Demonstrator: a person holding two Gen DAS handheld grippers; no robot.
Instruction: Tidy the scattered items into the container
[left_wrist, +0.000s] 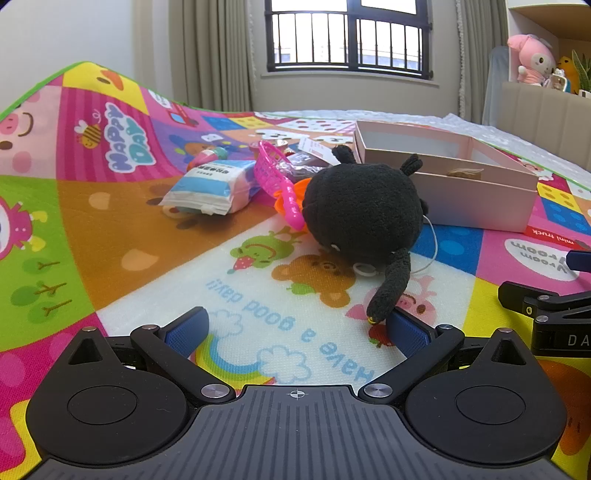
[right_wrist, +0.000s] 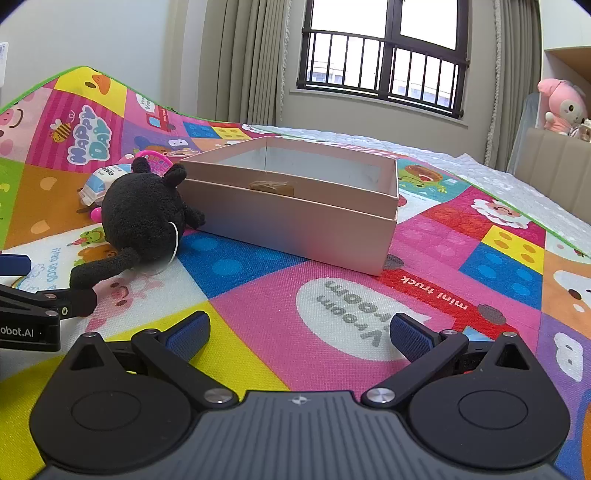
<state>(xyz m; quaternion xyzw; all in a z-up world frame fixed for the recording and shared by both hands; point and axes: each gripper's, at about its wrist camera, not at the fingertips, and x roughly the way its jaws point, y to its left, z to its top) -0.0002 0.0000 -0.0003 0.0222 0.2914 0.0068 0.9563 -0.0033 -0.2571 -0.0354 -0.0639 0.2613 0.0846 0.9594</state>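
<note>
A black plush toy (left_wrist: 364, 216) lies on the colourful play mat, left of an open pink box (left_wrist: 461, 184). The plush (right_wrist: 142, 218) and the box (right_wrist: 295, 218) also show in the right wrist view. A small brown item (right_wrist: 272, 187) lies inside the box. My left gripper (left_wrist: 297, 332) is open just in front of the plush; the plush's long limb tip touches the right fingertip (left_wrist: 408, 332). My right gripper (right_wrist: 299, 334) is open and empty over the mat in front of the box. A blue-white packet (left_wrist: 210, 188), a pink basket (left_wrist: 271, 170) and other small items lie behind the plush.
The play mat (left_wrist: 110, 229) covers a bed and rises at the far left. A window and curtains stand behind. A shelf with a pink plush (left_wrist: 530, 59) is at the far right. The left gripper's body (right_wrist: 33, 314) shows at the right view's left edge.
</note>
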